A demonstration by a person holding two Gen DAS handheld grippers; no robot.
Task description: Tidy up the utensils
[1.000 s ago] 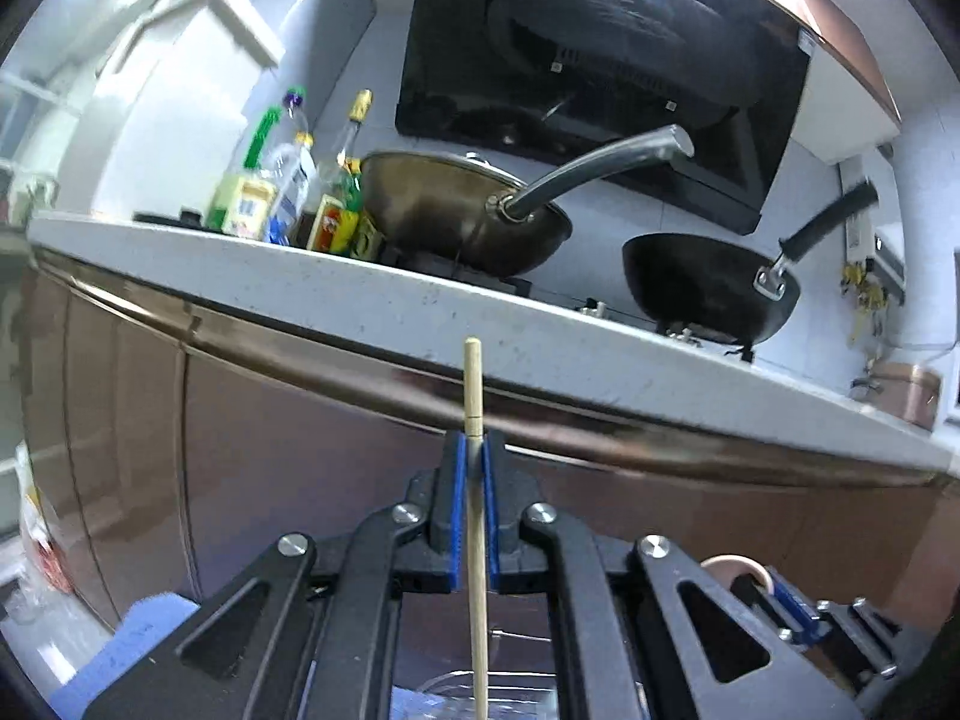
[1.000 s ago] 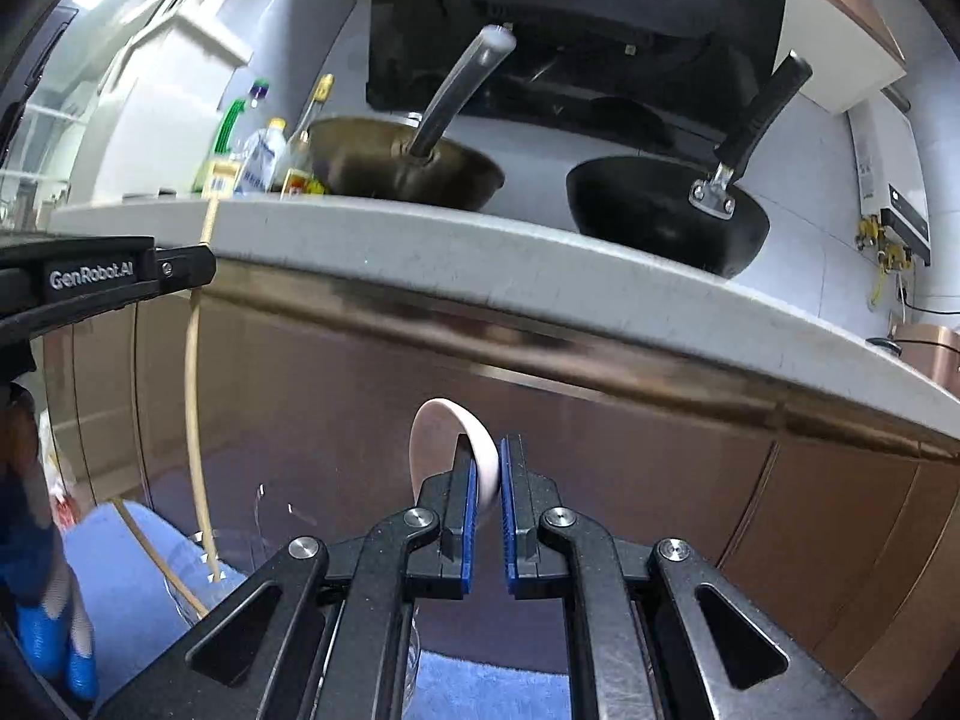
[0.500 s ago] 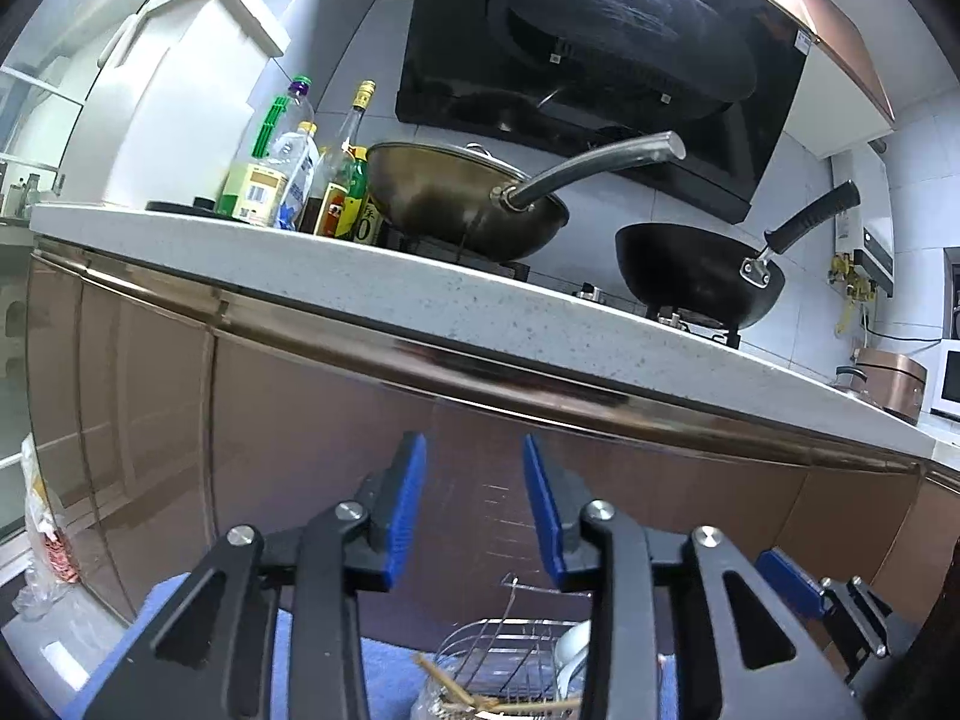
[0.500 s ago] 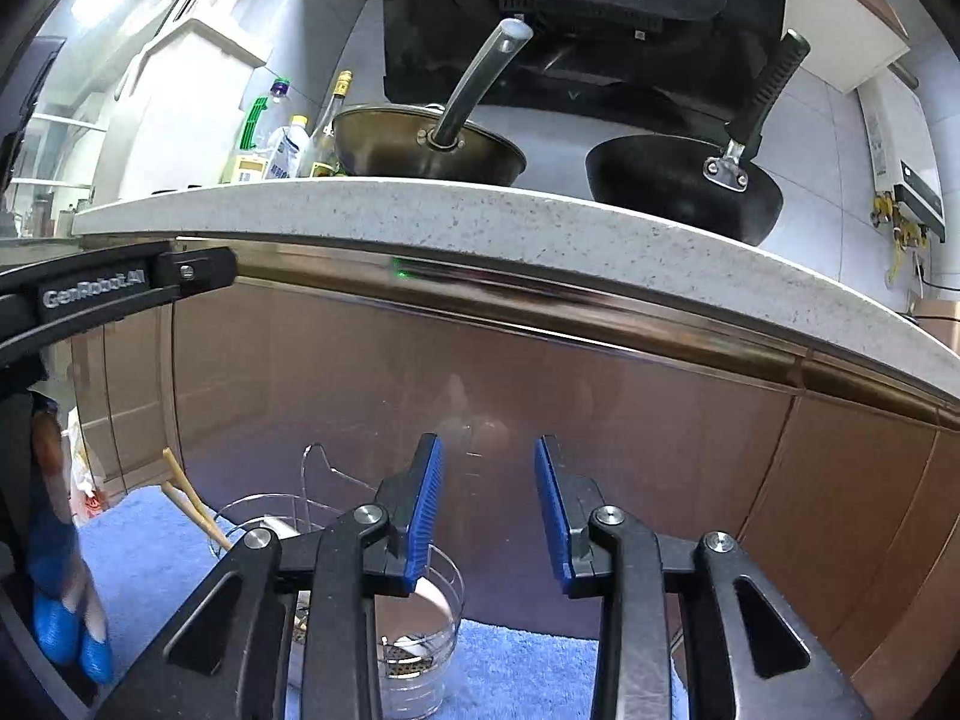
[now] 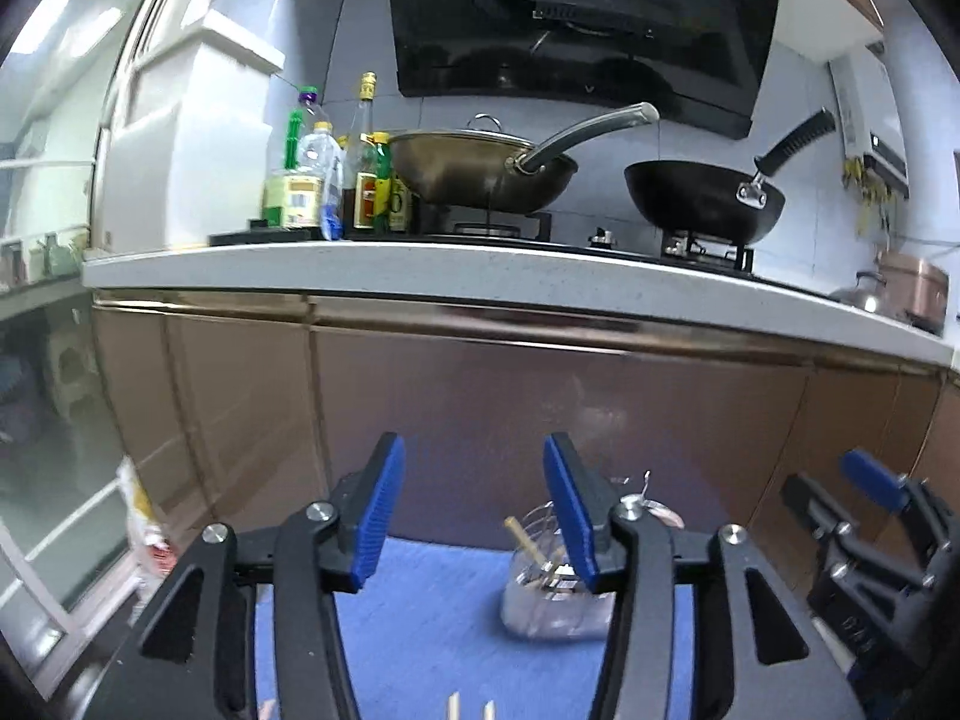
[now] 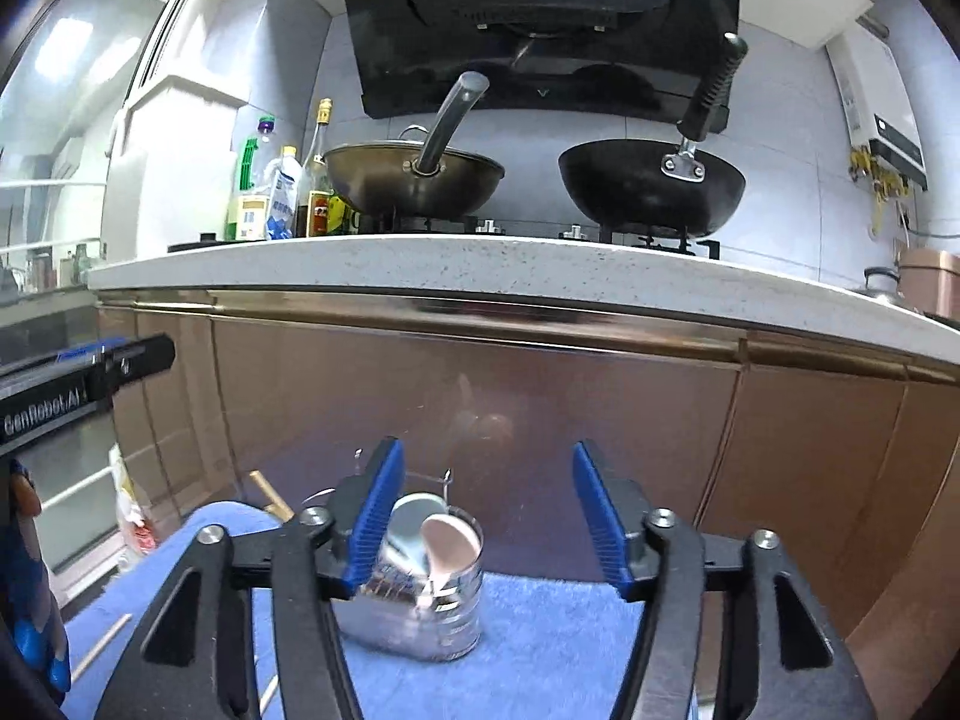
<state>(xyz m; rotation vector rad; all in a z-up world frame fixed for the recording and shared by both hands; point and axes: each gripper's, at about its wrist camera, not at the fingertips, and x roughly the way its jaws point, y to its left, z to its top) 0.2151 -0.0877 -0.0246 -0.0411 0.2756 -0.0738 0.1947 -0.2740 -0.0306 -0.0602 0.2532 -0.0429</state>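
left gripper [image 5: 474, 510]: jaws opening, nothing between them | right gripper [image 6: 486, 516]: jaws opening, empty | holder [image 6: 420, 594]: metal, upright on blue mat [image 6: 540, 648], beyond both grippers | spoon [image 6: 447, 546]: pale, inside holder | chopsticks [image 5: 522, 540]: leaning in holder, blurred; probably two more ends [image 5: 471, 705] on mat | cabinet [image 6: 540, 408]: behind

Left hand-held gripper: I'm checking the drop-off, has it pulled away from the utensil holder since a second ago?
Yes. The left hand-held gripper, jaws opening and empty, has backed away and risen: the utensil holder now sits farther ahead, against the cabinet front.
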